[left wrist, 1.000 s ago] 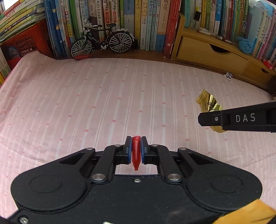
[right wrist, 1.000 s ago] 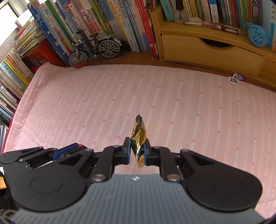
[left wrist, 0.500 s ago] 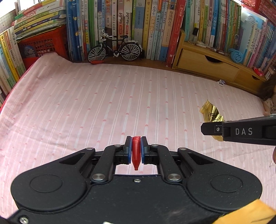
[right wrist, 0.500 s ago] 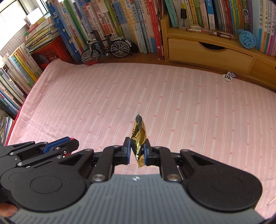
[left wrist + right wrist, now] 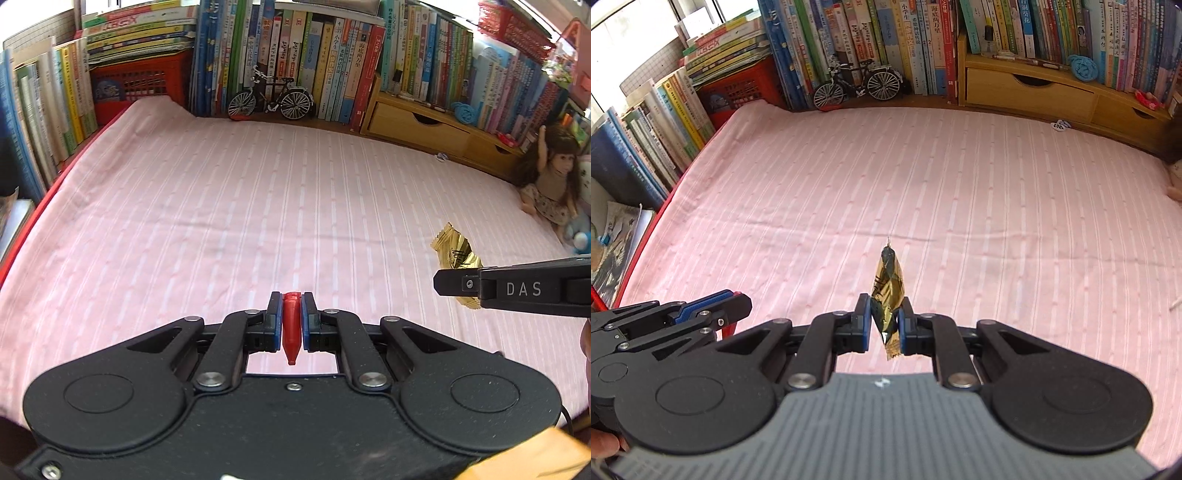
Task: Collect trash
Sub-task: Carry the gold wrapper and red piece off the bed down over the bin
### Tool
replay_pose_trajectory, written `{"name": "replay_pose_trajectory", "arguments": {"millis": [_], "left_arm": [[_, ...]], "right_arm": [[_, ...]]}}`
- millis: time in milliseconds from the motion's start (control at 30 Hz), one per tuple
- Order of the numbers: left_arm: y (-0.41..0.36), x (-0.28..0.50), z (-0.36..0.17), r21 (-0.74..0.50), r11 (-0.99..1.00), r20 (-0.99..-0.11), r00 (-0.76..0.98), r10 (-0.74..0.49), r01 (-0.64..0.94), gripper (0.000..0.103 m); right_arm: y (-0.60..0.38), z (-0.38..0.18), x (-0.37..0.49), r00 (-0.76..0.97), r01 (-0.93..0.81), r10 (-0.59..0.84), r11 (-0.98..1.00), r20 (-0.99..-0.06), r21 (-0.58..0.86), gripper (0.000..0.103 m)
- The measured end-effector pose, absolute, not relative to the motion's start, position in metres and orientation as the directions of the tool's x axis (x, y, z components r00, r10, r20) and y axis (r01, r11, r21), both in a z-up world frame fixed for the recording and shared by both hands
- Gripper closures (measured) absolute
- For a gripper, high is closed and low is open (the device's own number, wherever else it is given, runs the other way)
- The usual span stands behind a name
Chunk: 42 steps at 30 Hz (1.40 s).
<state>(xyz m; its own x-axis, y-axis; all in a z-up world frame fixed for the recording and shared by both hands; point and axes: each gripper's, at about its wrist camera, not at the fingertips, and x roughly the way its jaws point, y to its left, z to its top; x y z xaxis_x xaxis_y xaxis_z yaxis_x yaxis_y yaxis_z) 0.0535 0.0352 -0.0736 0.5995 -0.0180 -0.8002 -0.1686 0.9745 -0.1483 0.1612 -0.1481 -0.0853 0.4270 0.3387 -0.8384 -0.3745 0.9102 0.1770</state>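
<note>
My left gripper is shut on a small red plastic piece whose pointed end faces back toward the camera. In the right wrist view, my right gripper is shut on a crumpled gold foil wrapper that sticks out past the pads. Both are held in the air above the pink striped cloth. In the left wrist view the gold wrapper shows at the right, pinched by the right gripper's fingers. The right wrist view shows the left gripper's fingers low at the left.
Rows of books line the back and left edges, with a red crate, a model bicycle and a wooden drawer unit. A doll sits at the right. A small white tag lies near the drawers.
Both grippers have pulled back and risen from the cloth, so more of the cloth, the books and the doll show. Each keeps its grip on its piece.
</note>
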Motion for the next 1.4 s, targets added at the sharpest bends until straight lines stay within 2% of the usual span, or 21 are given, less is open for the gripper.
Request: {"name": "replay_pose_trajectory", "arguments": {"millis": [267,567,933,1400], "left_arm": [[0.066,-0.059,-0.070,-0.146,0.980,-0.805,0.593,-0.037,-0.136,0.094],[0.081,-0.145,-0.083,-0.174,0.973,-0.836,0.545,-0.064,-0.154,0.094],[0.090,-0.195,-0.129,-0.195,0.951,-0.886,0.459,-0.067,-0.239,0.094],[0.084,-0.208,-0.199,-0.171,0.938,-0.942,0.329,-0.066,-0.303,0.094]], "right_arm": [[-0.120,-0.088,0.045,0.418,-0.351,0.337,0.917,-0.844,0.192,0.084],[-0.103,-0.107,-0.046,0.338,-0.361,0.344,0.907,-0.876,0.217,0.084],[-0.096,-0.148,-0.091,0.237,-0.395,0.356,0.886,-0.904,0.245,0.083],[-0.088,-0.214,-0.096,0.115,-0.381,0.356,0.878,-0.927,0.290,0.083]]}}
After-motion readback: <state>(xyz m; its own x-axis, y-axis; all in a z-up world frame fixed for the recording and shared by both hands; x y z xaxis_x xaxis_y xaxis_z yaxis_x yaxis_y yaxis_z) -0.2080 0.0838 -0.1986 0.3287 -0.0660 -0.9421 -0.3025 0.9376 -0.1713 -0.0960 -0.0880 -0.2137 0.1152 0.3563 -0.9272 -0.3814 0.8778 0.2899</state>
